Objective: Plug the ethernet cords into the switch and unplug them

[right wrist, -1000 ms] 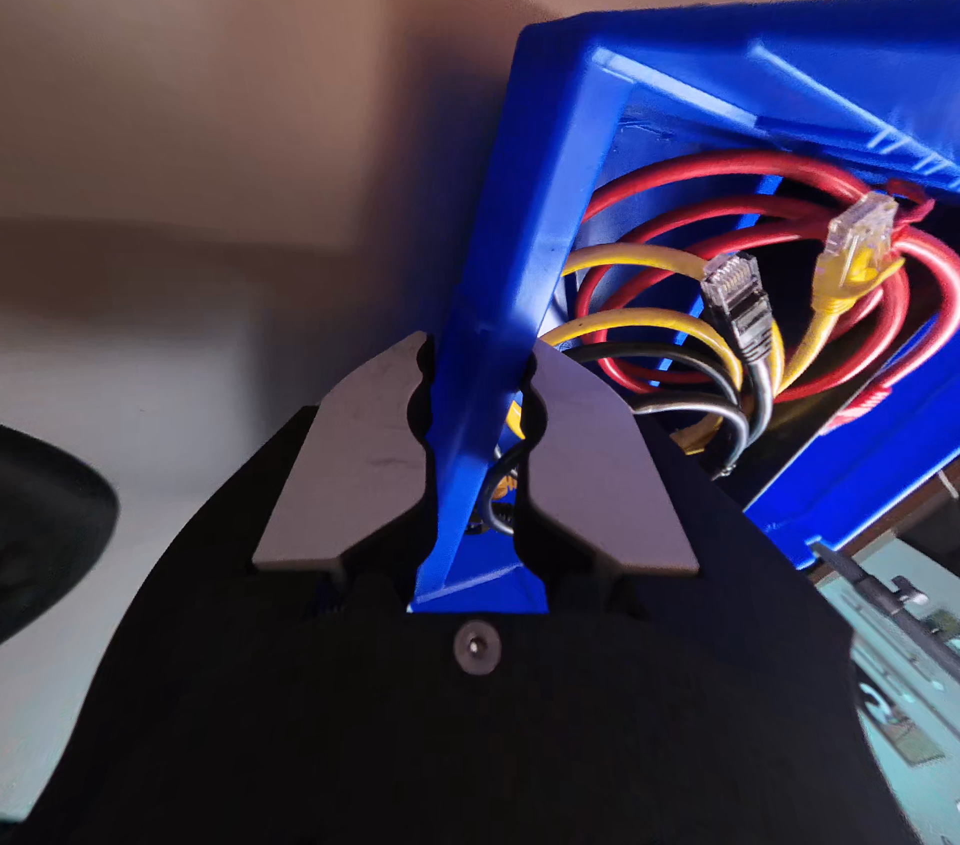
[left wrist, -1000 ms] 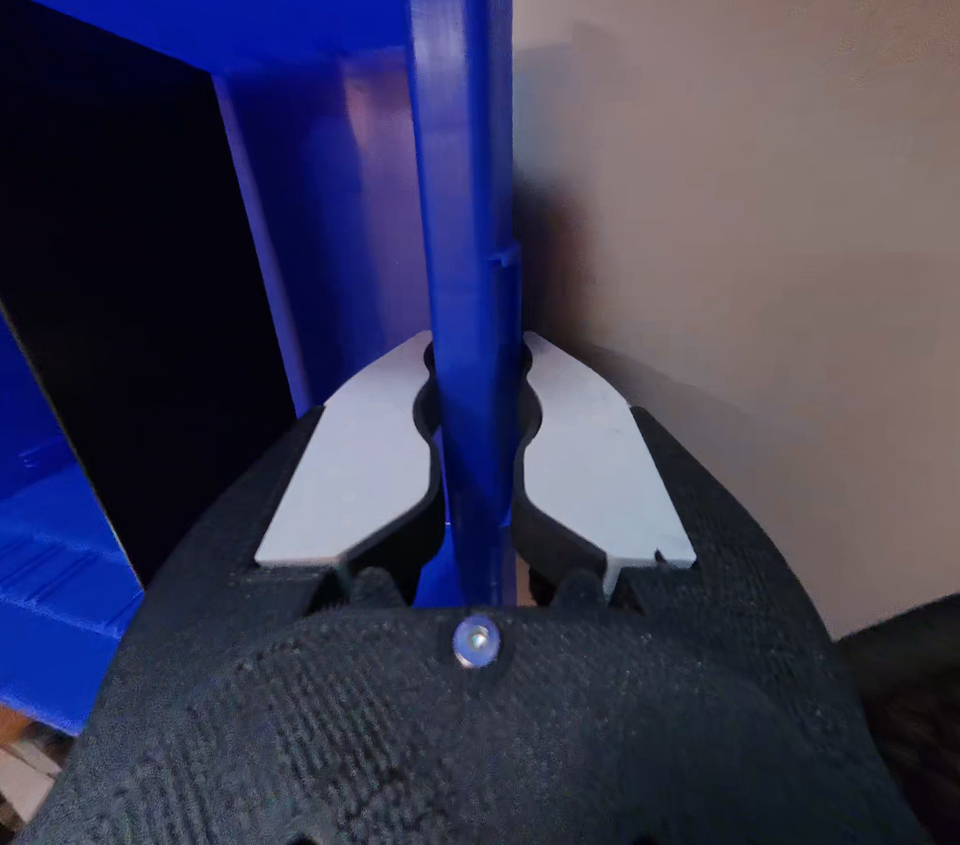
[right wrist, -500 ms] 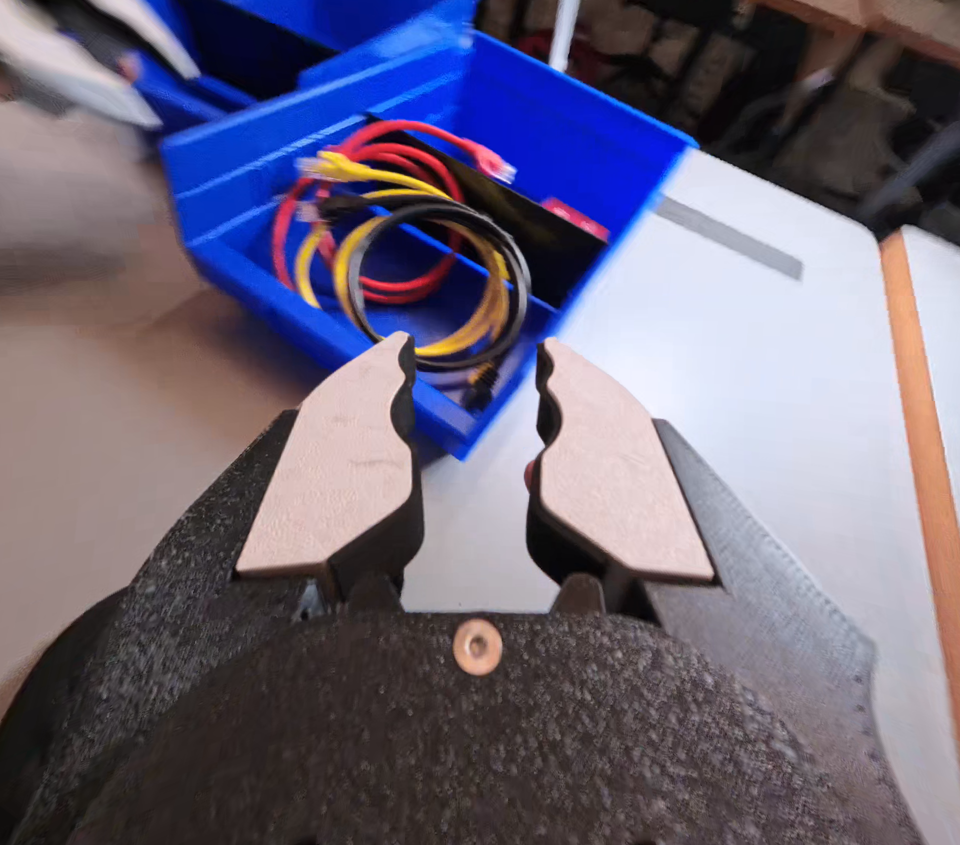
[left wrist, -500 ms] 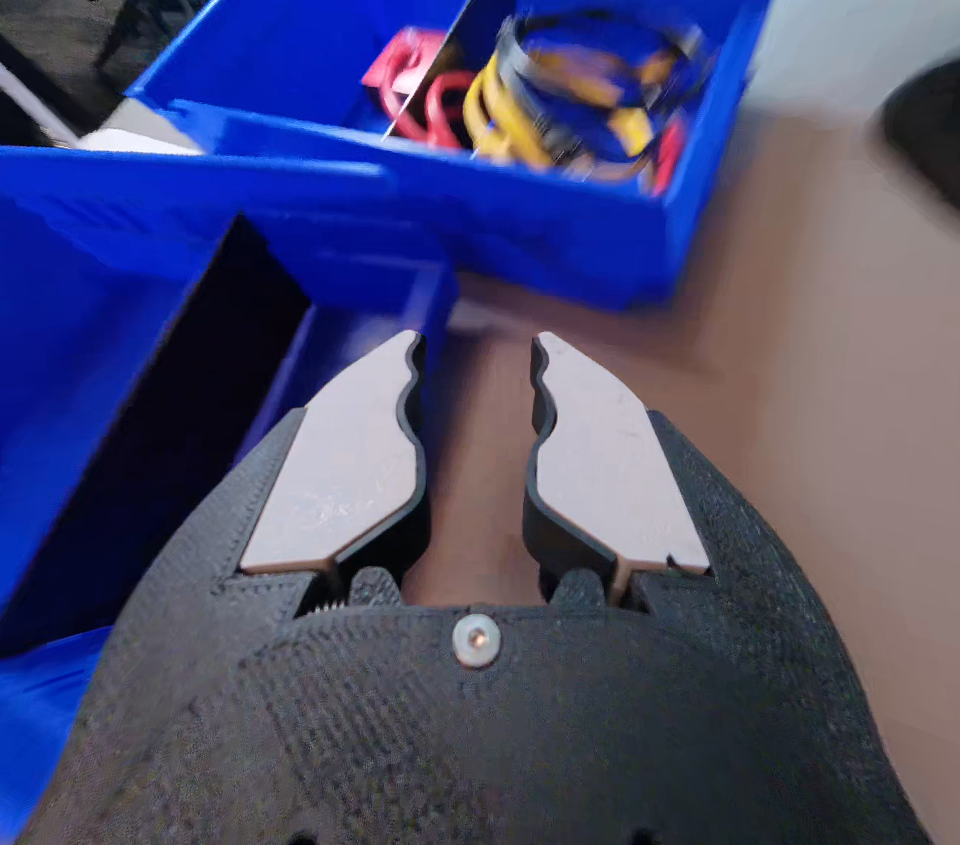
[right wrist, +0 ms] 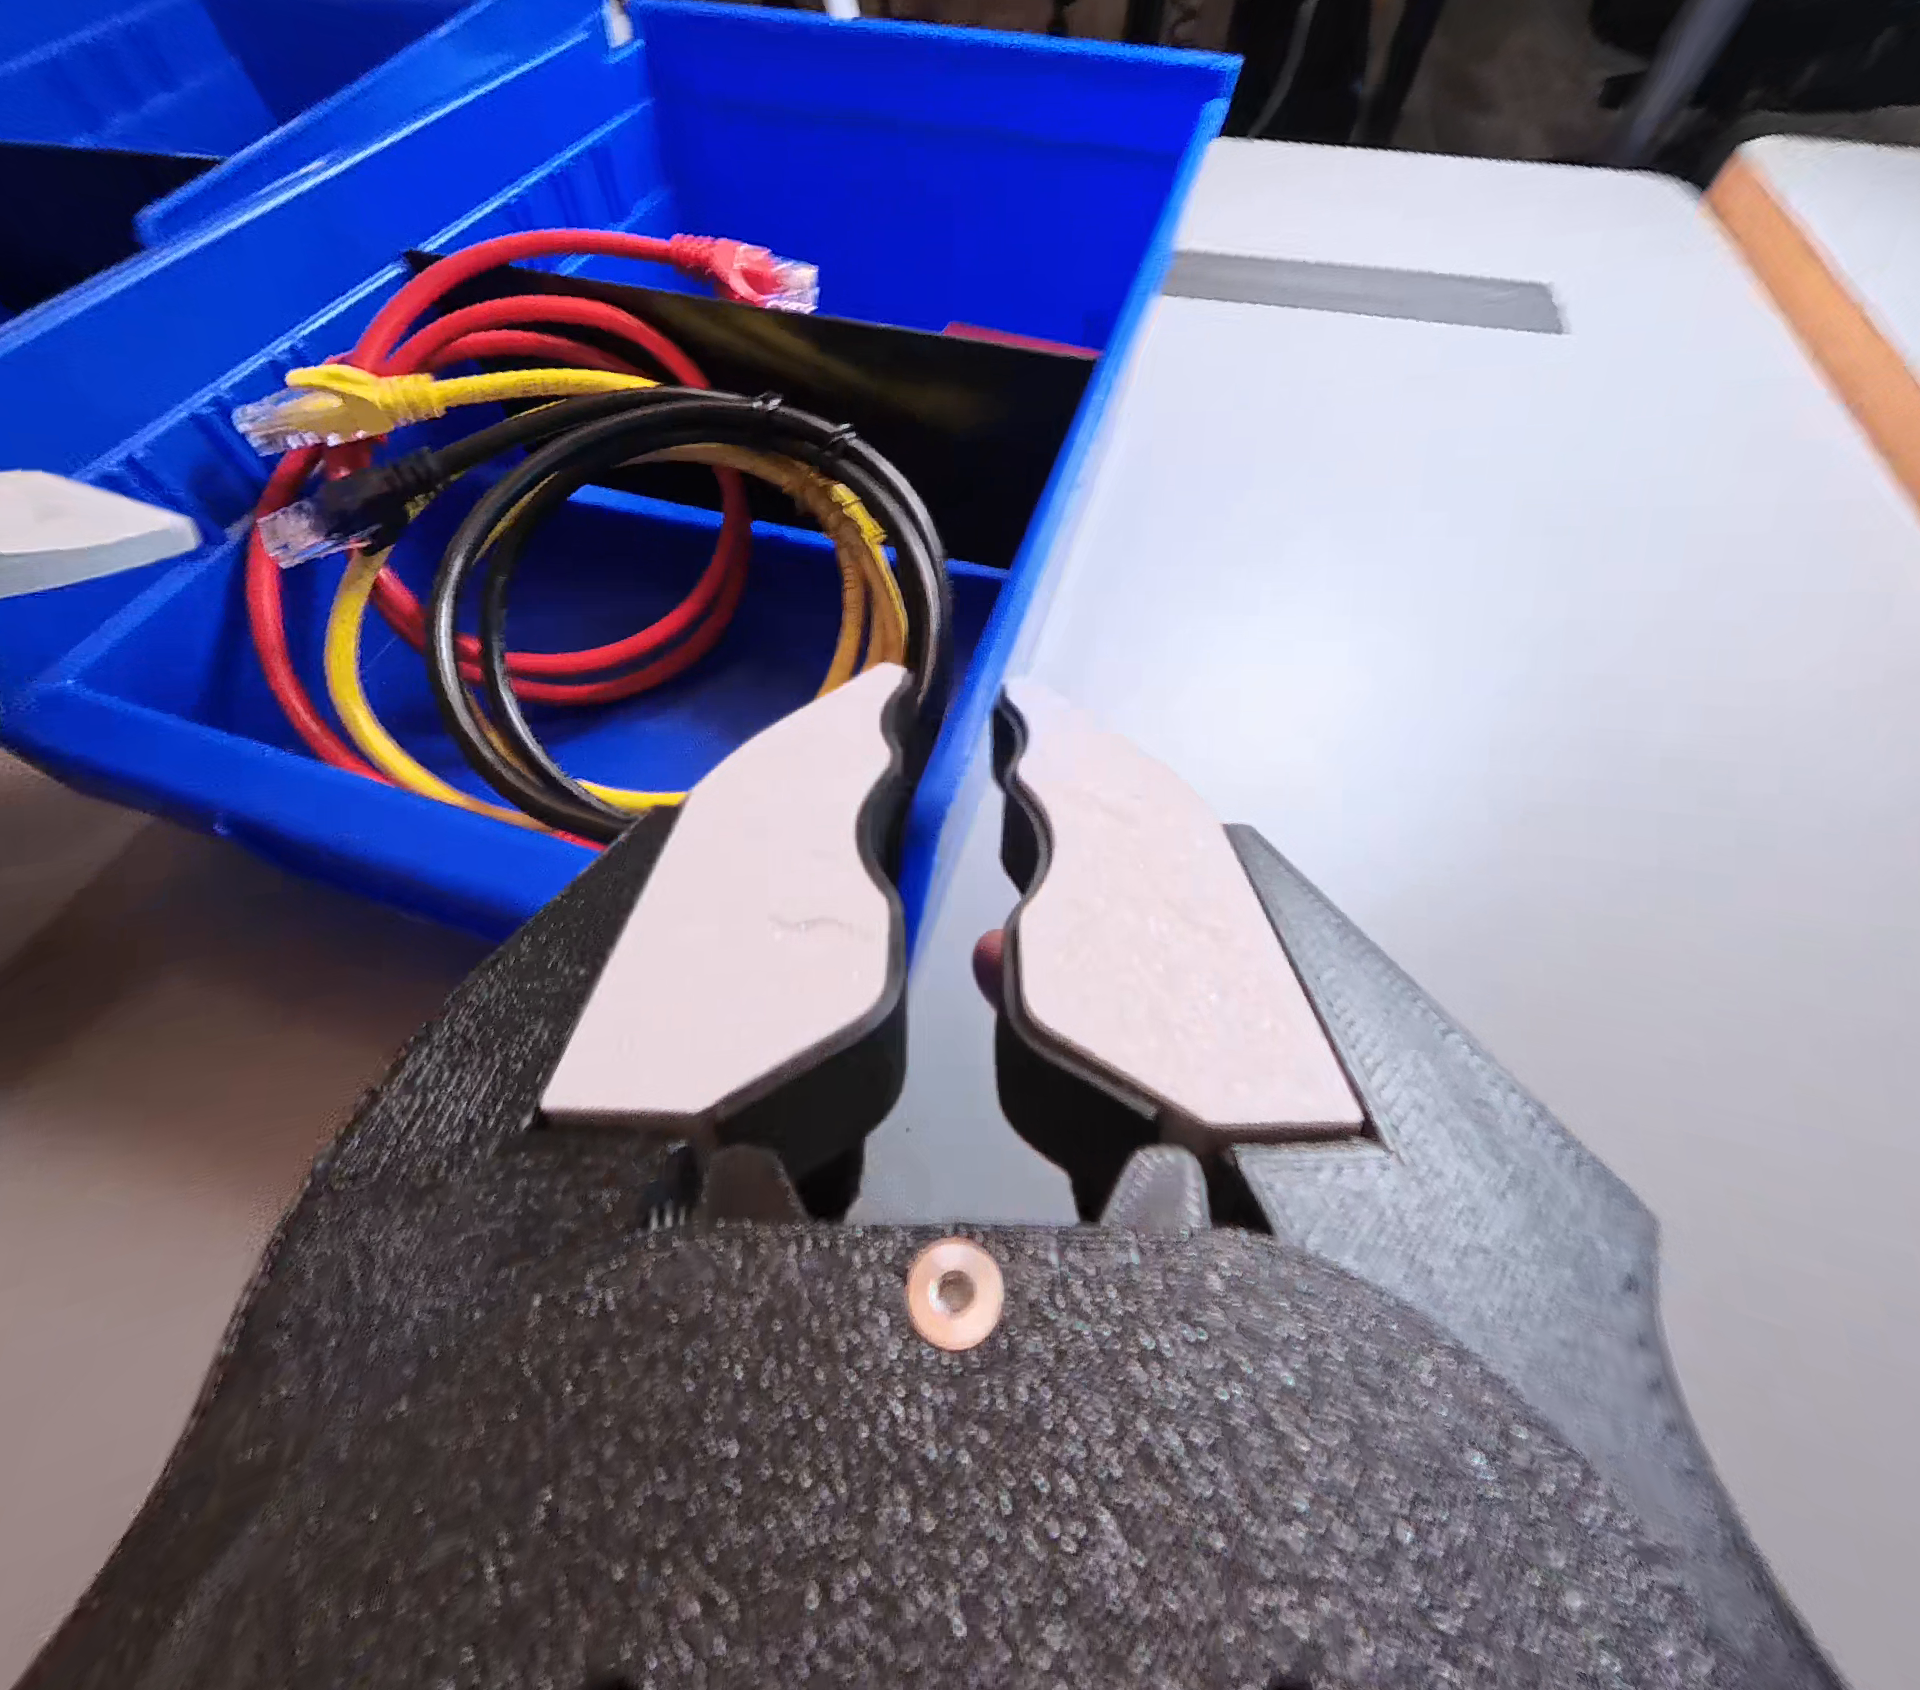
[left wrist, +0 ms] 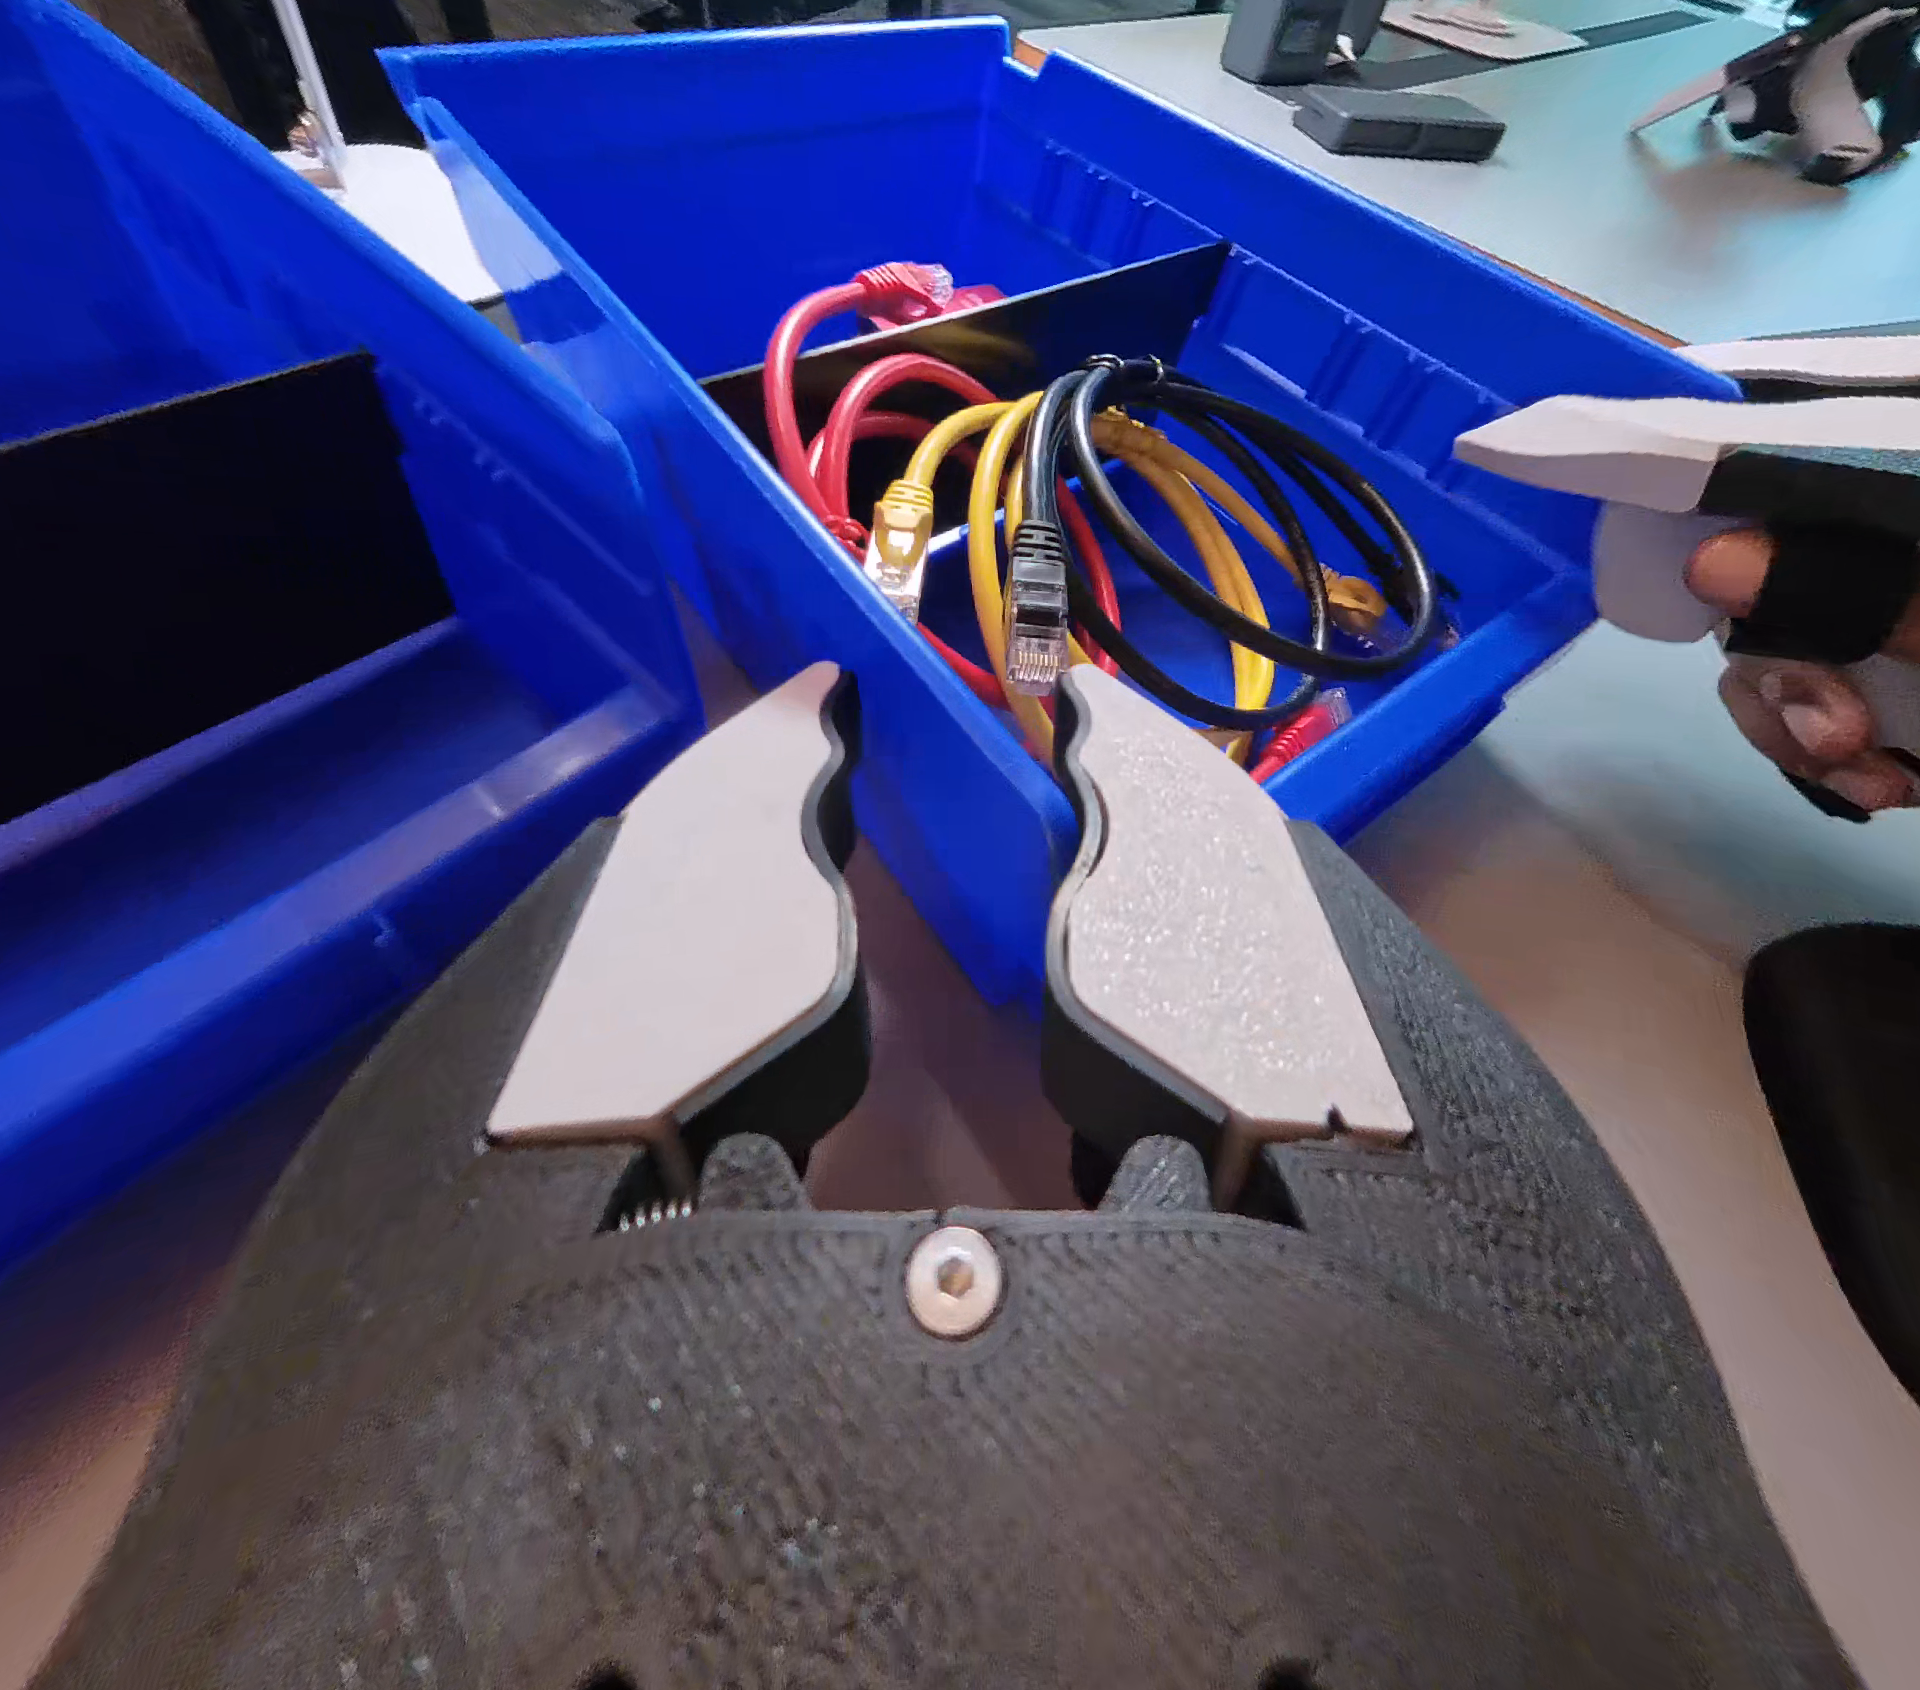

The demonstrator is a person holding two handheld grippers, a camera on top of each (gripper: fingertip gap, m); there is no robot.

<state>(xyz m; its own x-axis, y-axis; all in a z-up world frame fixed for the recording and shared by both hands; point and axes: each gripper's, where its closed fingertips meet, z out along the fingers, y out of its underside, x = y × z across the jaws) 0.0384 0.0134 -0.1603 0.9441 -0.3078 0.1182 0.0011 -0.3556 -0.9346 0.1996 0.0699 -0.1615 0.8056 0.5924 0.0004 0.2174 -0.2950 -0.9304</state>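
Office table (right wrist: 1455, 601) | both hand-held grippers spread | divider (left wrist: 987, 331) hides bin's (left wrist: 727, 134) rear compartment

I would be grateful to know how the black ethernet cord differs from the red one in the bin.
The black cord lies coiled on top; the red cord is underneath. The black plug stays inside the blue bin; a red plug rests over the black divider. Both are loose loops, unplugged.

Coiled red (right wrist: 623, 664), yellow (right wrist: 348, 684) and black (right wrist: 457, 684) rubber-sheathed ethernet cords piled loose, unplugged, in blue plastic bin (right wrist: 914, 165), ahead-left of right jaws, just beyond left jaws; clear-tipped plugs exposed.
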